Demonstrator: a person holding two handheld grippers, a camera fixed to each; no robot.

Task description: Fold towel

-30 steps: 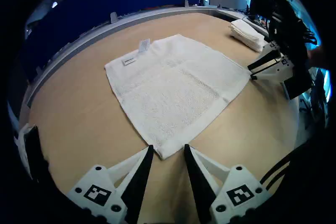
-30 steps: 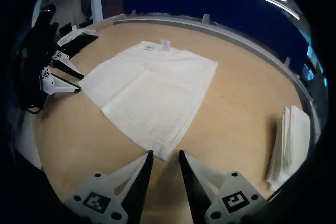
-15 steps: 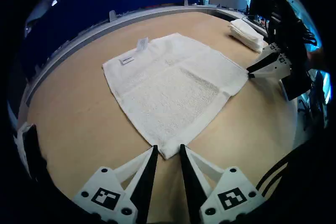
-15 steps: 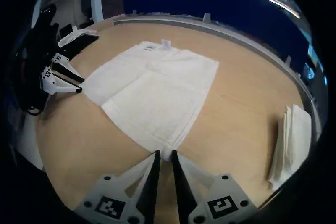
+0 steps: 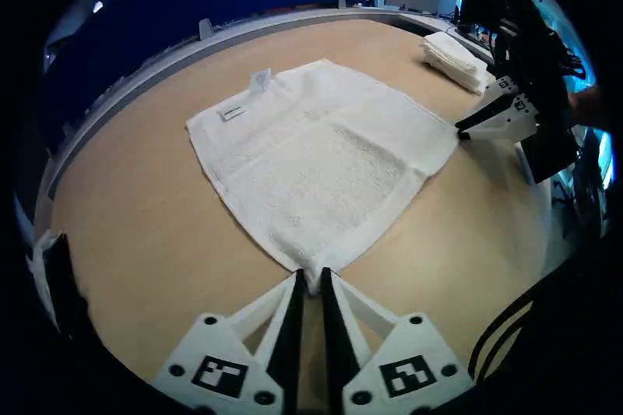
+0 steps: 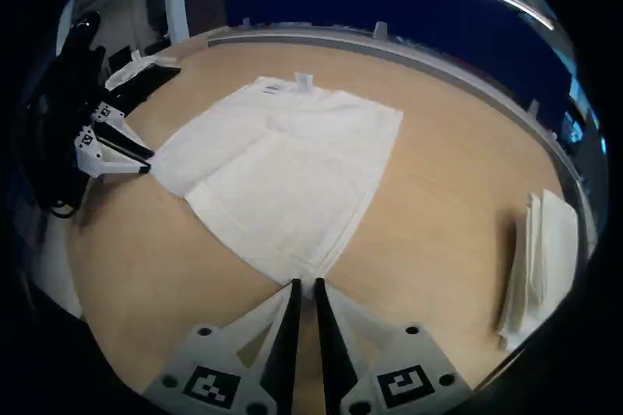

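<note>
Towel (image 5: pixel 319 166): one, white, spread flat in a single layer on the table (image 5: pixel 148 205). It lies corner-on to both cameras and has a woven border band along its edges.

Tags (image 5: pixel 261 80): two small ones at the towel's far edge in the left gripper view. One stands up and the other lies flat on the cloth.

Left gripper (image 5: pixel 312 278): at the towel's nearest corner in its own view. The fingers are drawn close together with the corner tip pinched between them. Whether that tip is lifted off the table cannot be told. In the right gripper view it sits at the towel's left corner, with its black body behind it.

Right gripper (image 6: pixel 305 284): at the towel's nearest corner in its own view. The fingers are narrowed to a slim gap with the corner tip caught between them. In the left gripper view it sits at the towel's right corner, one edge along from the corner the left gripper holds.

Stack (image 6: pixel 541 259): folded white cloths, well apart from the towel, to its right in the right gripper view.

Partition (image 6: pixel 389 2): blue, beyond the towel's far side, behind the table's grey rim.
</note>
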